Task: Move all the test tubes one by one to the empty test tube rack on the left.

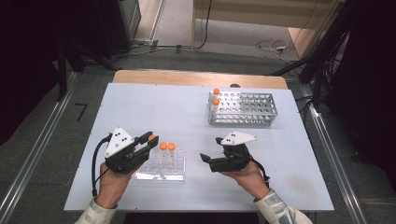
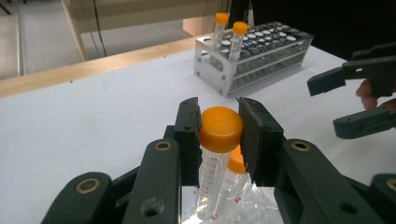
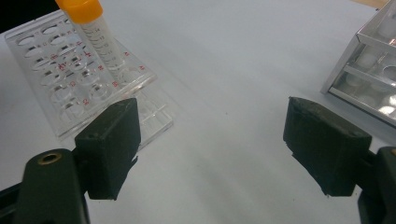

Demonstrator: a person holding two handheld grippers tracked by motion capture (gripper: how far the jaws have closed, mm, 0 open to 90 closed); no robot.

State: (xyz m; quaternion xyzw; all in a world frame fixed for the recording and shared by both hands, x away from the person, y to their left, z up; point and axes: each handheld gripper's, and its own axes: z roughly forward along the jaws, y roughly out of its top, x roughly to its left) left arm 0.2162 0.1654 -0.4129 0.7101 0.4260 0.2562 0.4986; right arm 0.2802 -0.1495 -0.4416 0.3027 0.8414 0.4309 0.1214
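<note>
White-topped table (image 1: 154,112) with wooden far edge on grey floor (image 1: 187,58); beyond the table, cables (image 1: 273,46) and pale wooden furniture (image 1: 261,11); metal rails (image 1: 37,154) flank the table.

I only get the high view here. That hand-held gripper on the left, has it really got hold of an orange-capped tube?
Observer: Yes. In the left gripper view the left hand-held gripper pinches the orange cap of a tube between both pads.
Operator: Is that tube out of the clear rack?
Observer: I cannot tell; its lower end reaches down to the clear rack.
Operator: And the other one?
Observer: The right hand-held gripper is wide open over bare table, between the clear rack and the metal rack.
</note>
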